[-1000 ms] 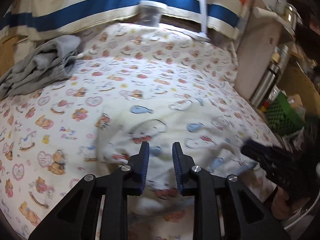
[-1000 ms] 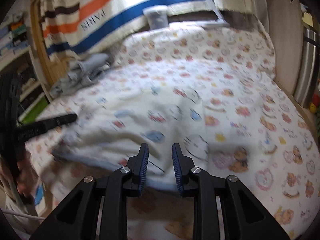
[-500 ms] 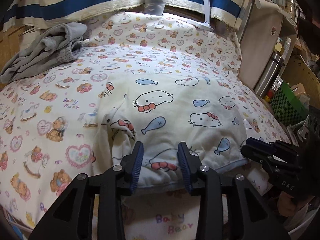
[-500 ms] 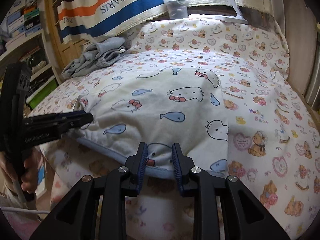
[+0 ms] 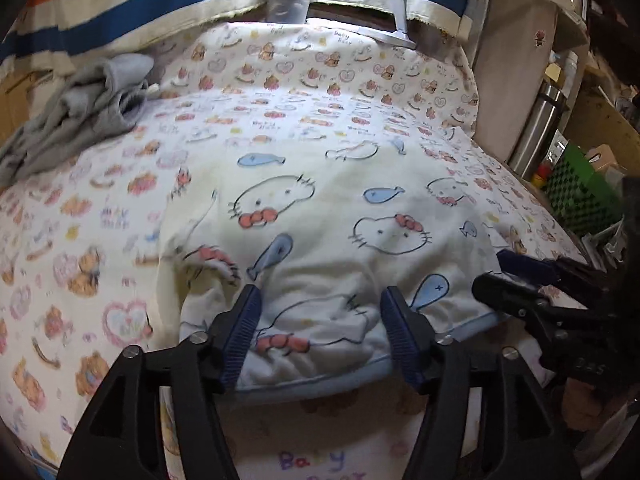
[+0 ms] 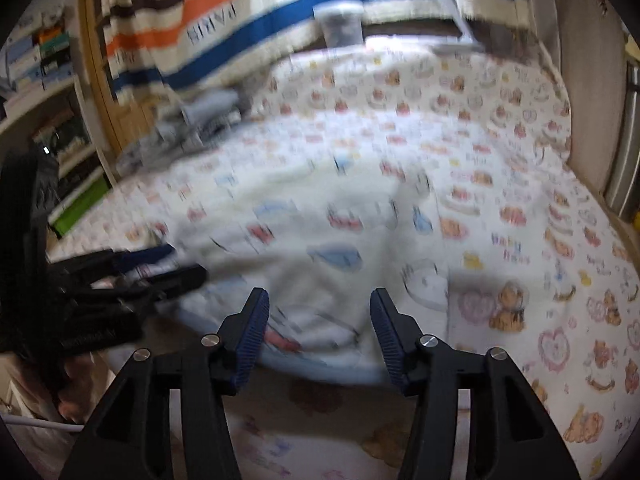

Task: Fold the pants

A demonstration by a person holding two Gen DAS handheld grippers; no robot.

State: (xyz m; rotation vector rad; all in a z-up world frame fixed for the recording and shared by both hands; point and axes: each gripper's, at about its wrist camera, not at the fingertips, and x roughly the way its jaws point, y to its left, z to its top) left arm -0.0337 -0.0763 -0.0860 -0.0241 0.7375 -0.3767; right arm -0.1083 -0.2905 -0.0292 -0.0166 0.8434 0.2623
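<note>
left black two-finger gripper (image 5: 320,336): jaws wide, holding nothing | right black two-finger gripper (image 6: 318,332): wide too, view blurred | cream cat-and-fish print pants (image 5: 320,224): flat on bear-print bedsheet (image 5: 72,240), light-blue hem nearest both grippers

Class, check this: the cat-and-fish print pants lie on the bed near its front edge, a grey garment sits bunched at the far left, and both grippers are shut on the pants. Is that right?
Not quite. Both wrist views show the jaws spread apart: the left gripper and right gripper are open, holding nothing. The pants do lie on the bed near its front edge, and the grey garment is bunched at the far left.
</note>
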